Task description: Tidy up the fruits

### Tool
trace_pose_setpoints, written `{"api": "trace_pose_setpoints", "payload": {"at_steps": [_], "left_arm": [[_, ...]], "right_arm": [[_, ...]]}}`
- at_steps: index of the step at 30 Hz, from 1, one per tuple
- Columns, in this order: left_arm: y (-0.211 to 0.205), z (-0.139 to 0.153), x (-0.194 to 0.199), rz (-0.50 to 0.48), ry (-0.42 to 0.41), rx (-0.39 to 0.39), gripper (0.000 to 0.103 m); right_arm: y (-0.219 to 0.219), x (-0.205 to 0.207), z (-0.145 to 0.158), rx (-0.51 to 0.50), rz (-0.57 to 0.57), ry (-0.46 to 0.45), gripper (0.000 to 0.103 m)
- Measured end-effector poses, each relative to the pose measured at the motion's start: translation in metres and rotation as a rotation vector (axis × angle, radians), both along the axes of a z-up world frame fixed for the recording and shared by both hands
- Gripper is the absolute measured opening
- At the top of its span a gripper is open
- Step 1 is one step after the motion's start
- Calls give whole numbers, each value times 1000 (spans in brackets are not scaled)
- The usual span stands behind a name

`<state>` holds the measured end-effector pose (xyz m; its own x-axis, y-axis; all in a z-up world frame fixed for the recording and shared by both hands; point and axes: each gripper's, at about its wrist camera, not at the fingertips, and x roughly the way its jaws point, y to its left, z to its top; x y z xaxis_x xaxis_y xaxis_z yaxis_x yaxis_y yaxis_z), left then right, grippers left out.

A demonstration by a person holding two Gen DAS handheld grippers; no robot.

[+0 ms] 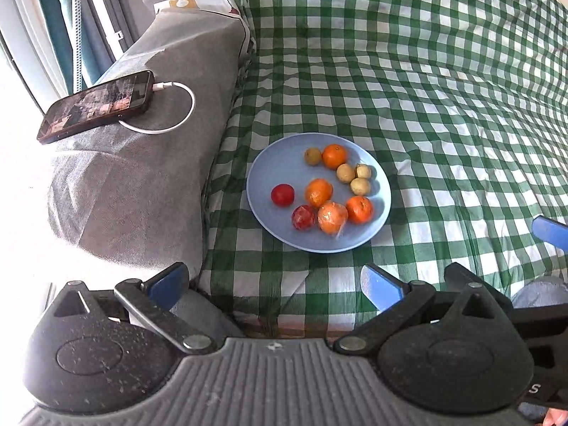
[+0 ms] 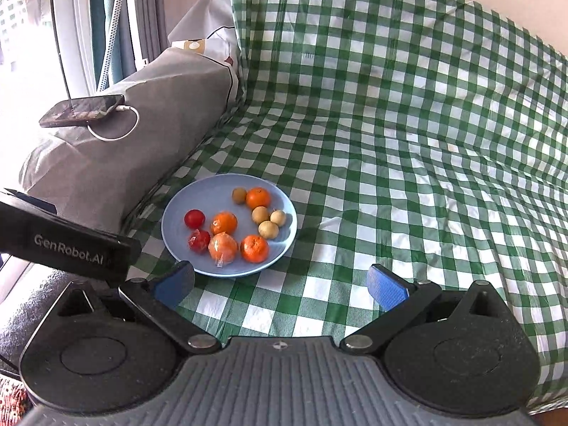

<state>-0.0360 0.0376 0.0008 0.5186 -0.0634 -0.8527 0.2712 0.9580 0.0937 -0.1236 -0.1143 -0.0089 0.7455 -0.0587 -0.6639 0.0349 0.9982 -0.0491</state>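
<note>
Left wrist view: the left gripper (image 1: 273, 284) stood with its jaws spread wide, nothing between the blue pads and nothing touched by them; they hung above the green checked cloth (image 1: 443, 113), short of the plate. The blue plate (image 1: 262, 174) lay on that cloth, just beside a grey cushion (image 1: 142, 184), and carried all the fruit: four oranges (image 1: 318, 191), one of them in clear wrap, two red fruits (image 1: 282, 194), one likewise wrapped, and four small tan fruits (image 1: 360, 186). A phone (image 1: 96, 106) with a white cable (image 1: 177, 106) plugged in rested on the cushion. One blue finger of the right gripper (image 1: 550, 230) showed at the right edge. Right wrist view: the right gripper (image 2: 280, 284) was likewise released, jaws at full spread and empty, over bare cloth (image 2: 426, 142); its left pad (image 2: 174, 282) appeared just beside the plate's near rim, though contact could not be judged. The plate (image 2: 174, 220) sat ahead and to the left with the same fruit on it. The body of the left gripper (image 2: 71, 245), black and lettered, crossed the left side of the frame.
</note>
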Motion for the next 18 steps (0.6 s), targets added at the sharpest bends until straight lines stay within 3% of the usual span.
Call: {"api": "trace_pose_setpoints", "payload": {"at_steps": [18], "left_arm": [[4,3,-1,6,-7,8,103]], "right_arm": [[7,0,1,-20,15,1,102]]}}
